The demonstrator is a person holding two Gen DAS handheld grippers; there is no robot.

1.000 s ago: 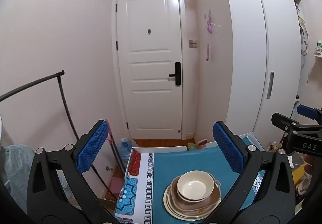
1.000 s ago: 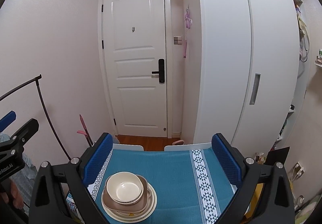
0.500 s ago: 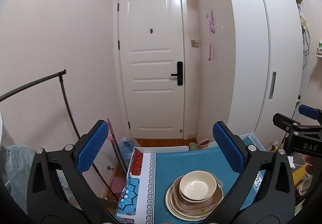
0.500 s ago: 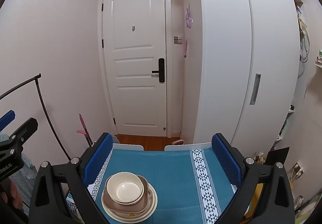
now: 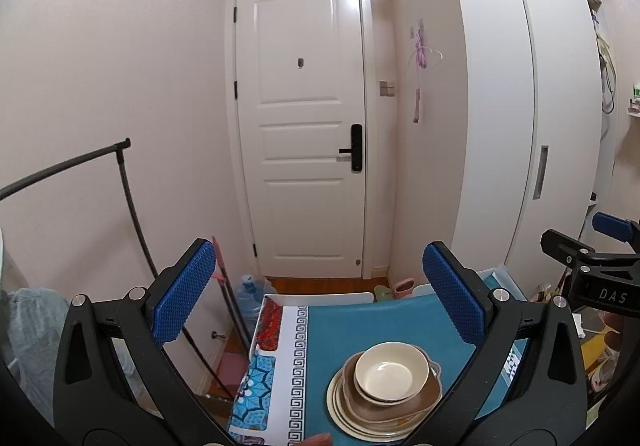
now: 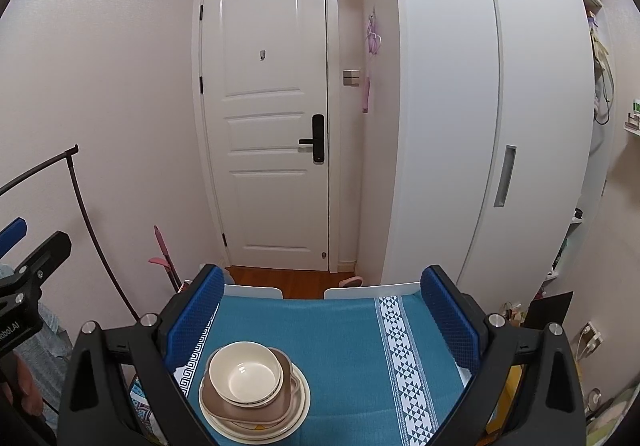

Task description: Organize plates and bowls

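Observation:
A stack of dishes stands on the teal tablecloth (image 5: 360,330): a cream bowl (image 5: 386,370) on top, a brown dish (image 5: 424,398) under it, cream plates (image 5: 340,410) at the bottom. In the right wrist view the bowl (image 6: 244,372) tops the same stack at lower left, over the brown dish (image 6: 224,408) and plates (image 6: 296,416). My left gripper (image 5: 318,304) is open and empty, held above and short of the stack. My right gripper (image 6: 322,320) is open and empty, above the cloth (image 6: 328,338), to the right of the stack.
A white door (image 5: 304,133) and a white wardrobe (image 6: 480,117) stand behind the table. A black clothes rail (image 5: 120,173) is at the left. White chair backs (image 6: 252,292) sit at the table's far edge. A water bottle (image 5: 248,294) stands on the floor.
The left wrist view has shifted slightly, with the stack sliding a little to the right in frame. The right gripper has barely moved. Both stay open.

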